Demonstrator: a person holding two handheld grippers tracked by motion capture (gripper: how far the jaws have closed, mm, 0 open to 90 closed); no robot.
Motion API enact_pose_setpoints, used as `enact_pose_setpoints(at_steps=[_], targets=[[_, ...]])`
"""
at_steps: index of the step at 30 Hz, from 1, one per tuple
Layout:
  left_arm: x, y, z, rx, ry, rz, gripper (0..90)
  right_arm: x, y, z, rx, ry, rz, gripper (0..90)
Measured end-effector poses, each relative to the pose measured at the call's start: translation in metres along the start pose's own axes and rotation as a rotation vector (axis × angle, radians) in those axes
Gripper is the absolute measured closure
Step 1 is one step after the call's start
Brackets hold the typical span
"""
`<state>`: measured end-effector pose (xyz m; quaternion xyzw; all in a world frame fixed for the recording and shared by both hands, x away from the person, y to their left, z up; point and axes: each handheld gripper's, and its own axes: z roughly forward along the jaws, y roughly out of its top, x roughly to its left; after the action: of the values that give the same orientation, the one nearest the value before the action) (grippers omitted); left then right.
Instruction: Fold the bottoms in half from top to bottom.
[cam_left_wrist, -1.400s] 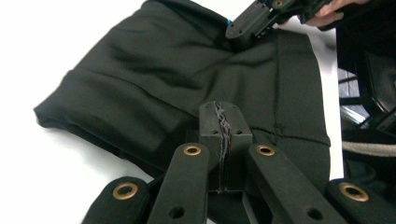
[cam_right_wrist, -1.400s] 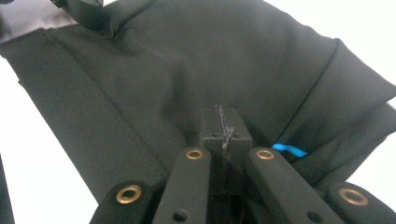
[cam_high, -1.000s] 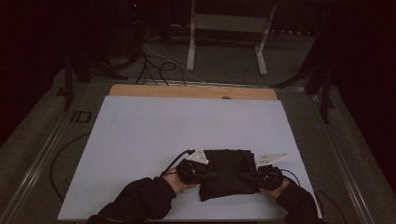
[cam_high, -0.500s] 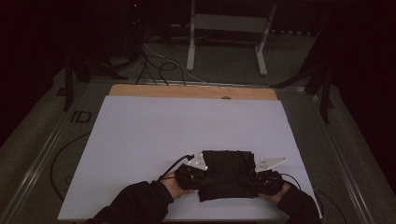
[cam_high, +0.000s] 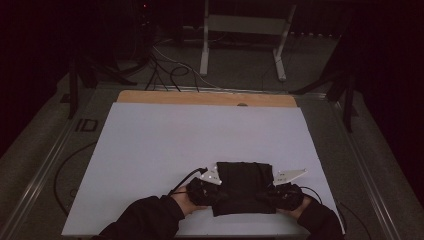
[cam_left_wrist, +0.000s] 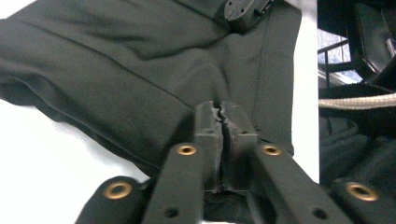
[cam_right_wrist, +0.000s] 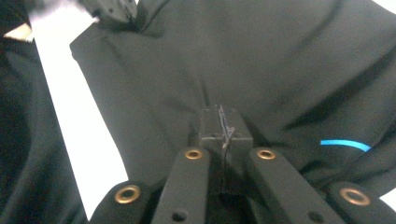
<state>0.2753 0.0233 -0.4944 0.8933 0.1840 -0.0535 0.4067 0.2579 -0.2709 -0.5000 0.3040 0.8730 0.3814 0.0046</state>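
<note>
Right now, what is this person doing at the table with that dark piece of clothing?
A person sits at a white table with a hand-held gripper in each hand, folding a black garment that lies near the table's front edge. The left hand-held gripper has its jaws nearly together on the cloth's left side and has just been opening slightly, perhaps to let go. The right hand-held gripper is clamped on the cloth's right side. The garment already forms a compact rectangle.

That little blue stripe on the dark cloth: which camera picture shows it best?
The right gripper view: the blue stripe stands out bright on the dark cloth there. The left gripper view gives seams and folds of the cloth; the high view gives its whole folded outline, too dark for detail.
</note>
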Motion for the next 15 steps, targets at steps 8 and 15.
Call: enact_pose_setpoints(at_steps=[8, 15], targets=[[0.002, 0.005, -0.005, -0.061, 0.021, 0.005, 67.0, -0.010, 0.009, -0.010, -0.044, -0.101, 0.004, 79.3], [0.003, 0.003, -0.001, -0.062, 0.014, 0.004, 65.5, -0.036, 0.016, -0.025, -0.097, -0.247, 0.081, 79.5]])
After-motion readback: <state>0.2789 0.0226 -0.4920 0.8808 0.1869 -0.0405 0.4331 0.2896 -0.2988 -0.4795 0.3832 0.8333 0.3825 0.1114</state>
